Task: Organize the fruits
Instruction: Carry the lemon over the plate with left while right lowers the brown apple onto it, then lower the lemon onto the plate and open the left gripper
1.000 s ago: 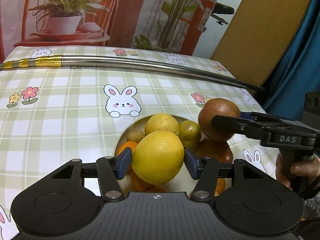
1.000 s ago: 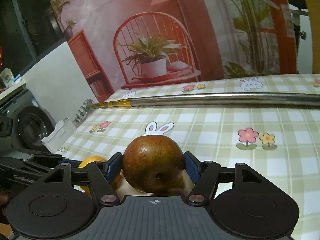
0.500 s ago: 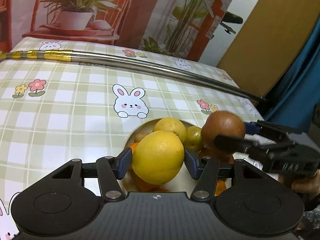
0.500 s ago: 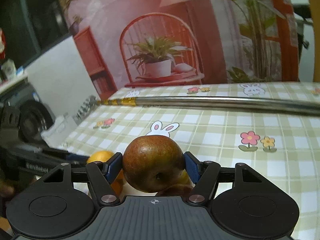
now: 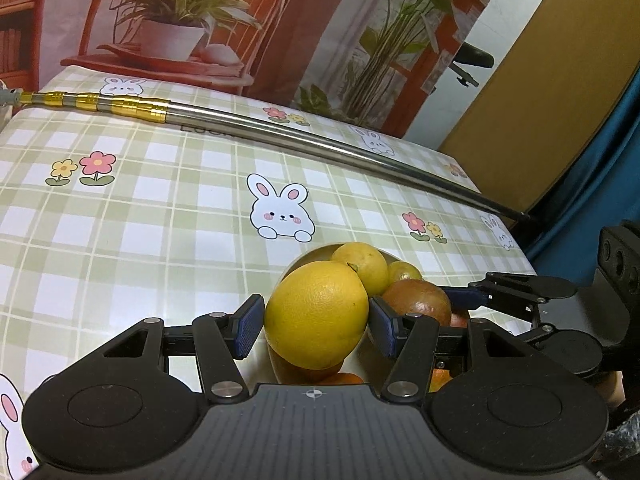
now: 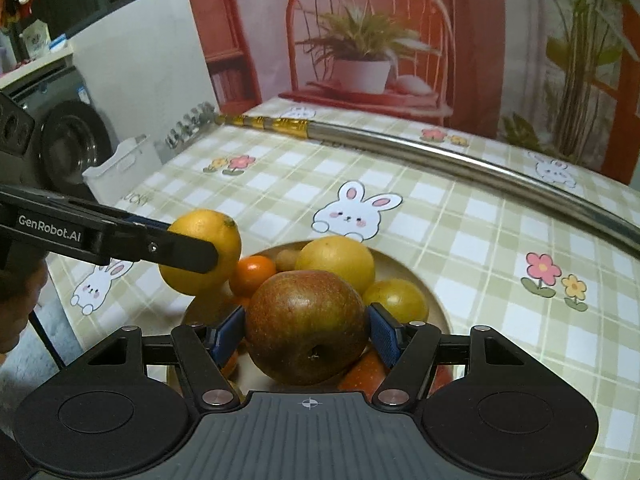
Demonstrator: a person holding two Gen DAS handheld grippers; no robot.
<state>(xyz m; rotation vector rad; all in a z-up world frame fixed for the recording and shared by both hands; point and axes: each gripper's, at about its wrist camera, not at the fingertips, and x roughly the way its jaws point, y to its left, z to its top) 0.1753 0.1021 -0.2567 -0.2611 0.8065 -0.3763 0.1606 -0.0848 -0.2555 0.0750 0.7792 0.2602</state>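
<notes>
From the left wrist, the left tongs [image 5: 316, 318] grip a big yellow lemon [image 5: 316, 316], blue pads pressed on both its sides, held above the near-left edge of a fruit plate [image 5: 294, 270]. Just beyond the lemon in the plate sit a smaller yellow fruit [image 5: 362, 266] and a greenish one [image 5: 404, 271]. To the right, the right tongs [image 5: 452, 300] hold a brown apple [image 5: 420, 300]. A metal rod [image 5: 320, 144] lies across the checked bench [image 5: 160, 208] far ahead.

From the right wrist, the right tongs [image 6: 306, 330] clamp the brown apple [image 6: 306, 326] over the plate [image 6: 434, 300]. Just ahead lie a yellow fruit [image 6: 338, 262], a small orange [image 6: 253, 274] and a greenish-yellow fruit [image 6: 396, 300]. Up to the left, the left tongs [image 6: 200, 254] carry the lemon [image 6: 200, 252] at the plate's left edge.
</notes>
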